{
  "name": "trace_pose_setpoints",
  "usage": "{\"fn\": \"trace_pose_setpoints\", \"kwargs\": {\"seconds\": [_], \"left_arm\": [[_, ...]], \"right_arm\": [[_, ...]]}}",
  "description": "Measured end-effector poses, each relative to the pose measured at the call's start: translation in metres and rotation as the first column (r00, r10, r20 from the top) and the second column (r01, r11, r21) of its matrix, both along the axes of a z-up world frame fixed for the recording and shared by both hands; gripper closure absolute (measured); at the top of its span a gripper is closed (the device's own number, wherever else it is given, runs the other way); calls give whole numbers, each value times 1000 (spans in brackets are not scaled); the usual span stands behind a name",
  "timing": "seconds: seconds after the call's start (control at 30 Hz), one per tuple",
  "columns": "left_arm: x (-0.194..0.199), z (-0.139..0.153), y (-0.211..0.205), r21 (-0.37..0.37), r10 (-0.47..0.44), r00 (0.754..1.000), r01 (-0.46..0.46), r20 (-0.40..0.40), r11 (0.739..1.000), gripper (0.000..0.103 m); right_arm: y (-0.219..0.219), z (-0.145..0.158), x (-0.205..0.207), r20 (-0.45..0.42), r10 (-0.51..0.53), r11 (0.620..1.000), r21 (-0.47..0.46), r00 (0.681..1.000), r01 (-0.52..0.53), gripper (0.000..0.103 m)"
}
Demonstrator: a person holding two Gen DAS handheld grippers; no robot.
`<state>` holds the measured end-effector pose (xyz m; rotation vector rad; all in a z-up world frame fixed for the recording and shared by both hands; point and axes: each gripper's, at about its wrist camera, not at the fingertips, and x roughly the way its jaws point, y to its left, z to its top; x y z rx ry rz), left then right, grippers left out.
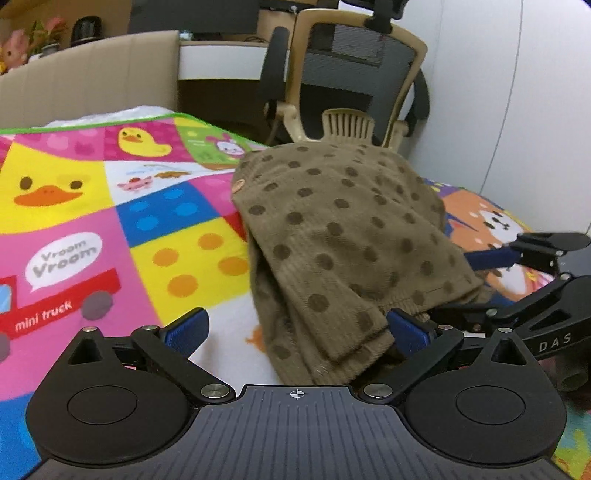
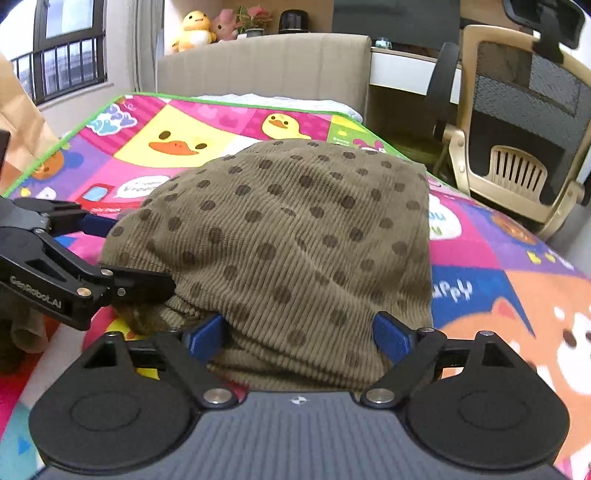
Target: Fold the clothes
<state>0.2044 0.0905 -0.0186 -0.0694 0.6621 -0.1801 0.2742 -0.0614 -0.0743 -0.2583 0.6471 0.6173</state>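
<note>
A brown corduroy garment with dark dots (image 1: 332, 236) lies folded in a raised bundle on the colourful play mat (image 1: 92, 206); it fills the middle of the right wrist view (image 2: 295, 243). My left gripper (image 1: 299, 332) is open, its blue pads either side of the garment's near corner. My right gripper (image 2: 299, 339) is open with its pads astride the garment's near edge. The right gripper shows in the left wrist view (image 1: 532, 280) at the garment's right side. The left gripper shows in the right wrist view (image 2: 74, 266) at the garment's left side.
A beige office chair (image 1: 351, 81) stands behind the mat's far right edge, also in the right wrist view (image 2: 517, 122). A beige headboard (image 2: 266, 62) with plush toys (image 2: 195, 29) on top lies beyond the mat. A white wall (image 1: 535, 110) is on the right.
</note>
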Motion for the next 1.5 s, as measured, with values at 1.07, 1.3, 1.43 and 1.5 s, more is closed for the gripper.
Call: {"fn": "trace_pose_setpoints", "kwargs": {"seconds": [1.07, 1.3, 1.43, 1.5], "left_arm": [[-116, -2, -67, -16, 122, 992, -122, -14, 992, 0], [-100, 0, -89, 117, 207, 978, -203, -26, 972, 0], [-94, -1, -102, 161, 154, 988, -153, 5, 975, 0], [-87, -3, -100, 138, 160, 987, -155, -23, 978, 0]], "right_arm": [[-108, 0, -70, -31, -53, 995, 88, 998, 55, 0], [-97, -12, -67, -47, -76, 997, 6, 996, 77, 0], [-100, -16, -62, -33, -59, 998, 29, 998, 60, 0], [-98, -17, -60, -29, -64, 997, 33, 998, 65, 0]]}}
